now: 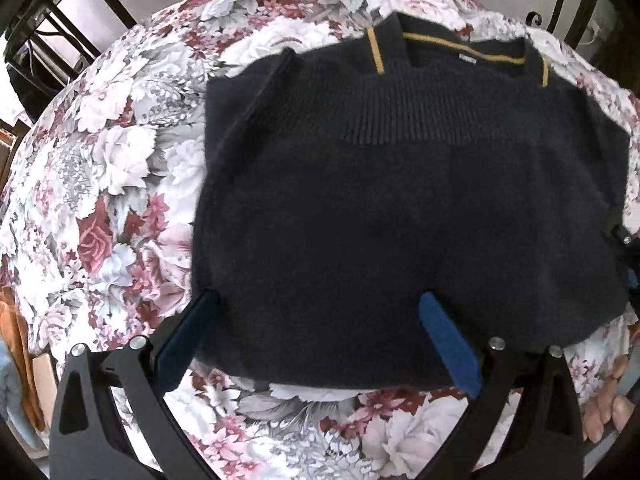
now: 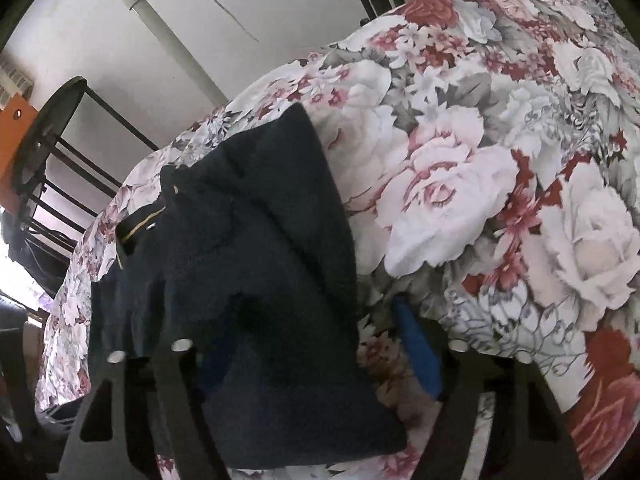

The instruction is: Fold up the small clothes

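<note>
One dark navy sweater (image 1: 400, 208) ahead of the left gripper (image 1: 320, 340), two mustard stripes (image 1: 375, 50) at its collar, one floral-covered worktop (image 1: 100, 200) beneath, two grippers, the right gripper (image 2: 320, 356) beside the sweater's edge, two blue pads (image 1: 448, 340) on each

1. The left gripper (image 1: 320, 304) had black angular arms with triangular cut-outs, silver round screws and blue finger pads (image 1: 450, 344).
2. The right gripper (image 2: 316, 344) matched: black frame, silver screws, blue pads (image 2: 418, 348).

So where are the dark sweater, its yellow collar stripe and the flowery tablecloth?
dark sweater (image 1: 400, 220): left wrist view, middle of body.
yellow collar stripe (image 1: 464, 49): left wrist view, stripe's middle.
flowery tablecloth (image 1: 100, 200): left wrist view, bare cloth.
</note>
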The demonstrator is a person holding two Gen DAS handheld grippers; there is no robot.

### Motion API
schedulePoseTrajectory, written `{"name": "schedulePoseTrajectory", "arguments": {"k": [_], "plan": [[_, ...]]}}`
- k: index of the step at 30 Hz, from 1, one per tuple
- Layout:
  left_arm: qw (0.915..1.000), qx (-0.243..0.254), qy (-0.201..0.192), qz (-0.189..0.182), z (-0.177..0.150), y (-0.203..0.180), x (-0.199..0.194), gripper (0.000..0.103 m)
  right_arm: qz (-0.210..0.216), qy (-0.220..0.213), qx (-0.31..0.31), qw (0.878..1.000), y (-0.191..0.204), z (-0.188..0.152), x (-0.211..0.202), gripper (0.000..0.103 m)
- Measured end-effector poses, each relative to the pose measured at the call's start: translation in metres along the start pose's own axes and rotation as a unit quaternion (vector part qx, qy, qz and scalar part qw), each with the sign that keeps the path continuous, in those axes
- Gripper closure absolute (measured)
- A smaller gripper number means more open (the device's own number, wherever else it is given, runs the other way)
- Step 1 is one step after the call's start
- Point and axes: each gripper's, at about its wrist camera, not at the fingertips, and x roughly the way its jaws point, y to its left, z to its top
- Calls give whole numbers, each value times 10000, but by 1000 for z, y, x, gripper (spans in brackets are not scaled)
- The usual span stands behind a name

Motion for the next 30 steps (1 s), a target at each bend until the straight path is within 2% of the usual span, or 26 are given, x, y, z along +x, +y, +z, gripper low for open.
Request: {"name": "schedulePoseTrajectory", "arguments": {"k": [2, 4, 6, 8, 9, 14, 15, 17, 20, 26, 30], "plan": [[9999, -45, -74, -96, 4, 8, -11, 4, 136, 39, 8, 9999, 3, 3, -3, 60], [9997, -69, -165, -156, 8, 14, -23, 4, 173, 56, -28, 9998, 5, 3, -7, 67], [9993, -125, -247, -247, 11, 22, -35, 4, 114, 72, -45, 9999, 6, 3, -7, 67], [9987, -171, -304, -363, 11, 28, -44, 4, 112, 172, 85, 9998, 1, 4, -2, 59], [9985, -185, -323, -393, 10, 30, -47, 4, 240, 251, 234, 9991, -5, 4, 2, 57], [9975, -169, -429, -536, -7, 33, -68, 4, 460, 353, 365, 9976, -13, 5, 9, 57], [9972, -176, -443, -575, -8, 36, -72, 4, 463, 354, 335, 9977, -12, 5, 7, 57], [9966, -223, -482, -636, -8, 41, -74, 4, 434, 355, 204, 9982, -4, 5, 4, 69], [9962, -319, -516, -629, -5, 49, -76, 4, 272, 314, 48, 9991, 6, 7, -2, 76], [9966, -530, -394, -491, 0, 66, -65, 4, 66, 265, 144, 9995, 17, 10, -16, 82], [9952, -713, -332, -589, 1, 79, -64, 4, -161, 247, 69, 9995, 33, 12, -25, 82]]}}
